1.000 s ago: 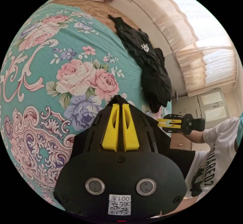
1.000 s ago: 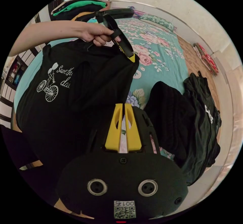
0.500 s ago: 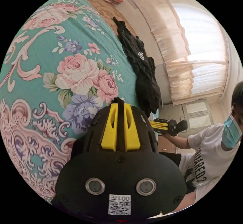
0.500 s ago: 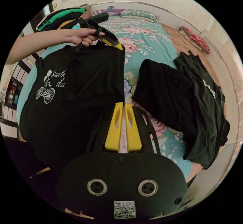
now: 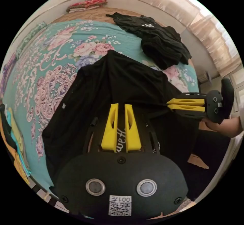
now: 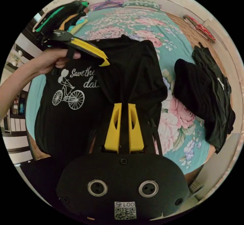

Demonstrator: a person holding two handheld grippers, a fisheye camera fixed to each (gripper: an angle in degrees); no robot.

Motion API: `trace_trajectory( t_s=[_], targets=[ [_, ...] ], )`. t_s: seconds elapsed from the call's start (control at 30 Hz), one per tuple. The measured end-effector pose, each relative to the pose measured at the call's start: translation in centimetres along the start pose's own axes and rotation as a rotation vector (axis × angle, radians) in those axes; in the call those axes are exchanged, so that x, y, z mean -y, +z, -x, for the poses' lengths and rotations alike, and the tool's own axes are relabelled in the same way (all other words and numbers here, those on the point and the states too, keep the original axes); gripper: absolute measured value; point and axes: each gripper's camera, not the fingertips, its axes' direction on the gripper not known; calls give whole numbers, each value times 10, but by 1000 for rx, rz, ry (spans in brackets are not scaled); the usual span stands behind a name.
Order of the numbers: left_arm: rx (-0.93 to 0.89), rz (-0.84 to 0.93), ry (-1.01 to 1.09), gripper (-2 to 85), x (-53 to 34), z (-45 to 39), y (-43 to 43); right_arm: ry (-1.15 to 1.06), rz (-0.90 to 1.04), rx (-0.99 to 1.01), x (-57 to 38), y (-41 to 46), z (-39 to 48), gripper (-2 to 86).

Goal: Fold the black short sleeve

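The black short-sleeve shirt (image 5: 114,82) lies spread over the floral bed, its white bicycle print (image 6: 68,95) facing up. My left gripper (image 5: 121,105) sits low over the shirt, jaws close together on black fabric, with white lettering showing between them. In the right gripper view a hand holds that left gripper (image 6: 106,63) at the shirt's upper edge. My right gripper (image 6: 124,104) is shut on a gathered fold of the shirt. In the left gripper view the cloth runs taut to the right gripper (image 5: 168,104).
The teal floral bedsheet (image 5: 50,65) covers the bed. A heap of other black clothes (image 6: 203,87) lies near the bed's far side (image 5: 157,42). Folded coloured clothes (image 6: 61,14) are stacked at one corner. A red folded blanket (image 5: 86,3) sits by the wall.
The shirt hung in the air between the grippers before; now both grippers have come down and it rests spread on the bed, print up.
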Motion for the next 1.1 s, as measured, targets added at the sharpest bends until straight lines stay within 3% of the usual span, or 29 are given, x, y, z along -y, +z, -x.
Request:
trace_trajectory(
  t_s=[0.07,0.3,0.5,0.6,0.77,1.1],
  targets=[
    [58,16,16,3,-8,-14,-7,2,-22,-94,-11,-2,17,19],
    [24,11,6,-7,-52,-28,-25,-54,-51,-109,-45,-20,39,15],
    [-19,-22,-41,79,-72,-32,-25,-44,-56,-74,-55,-16,45,39],
    [63,21,-7,100,-63,-45,-18,-14,-76,-85,-55,-18,48,56],
    [151,10,75,5,-49,-58,-14,-19,-62,-117,-41,-13,50,34],
    [86,-49,-110,-6,-81,-21,-41,-63,-49,-72,-38,-18,45,10]
  ],
)
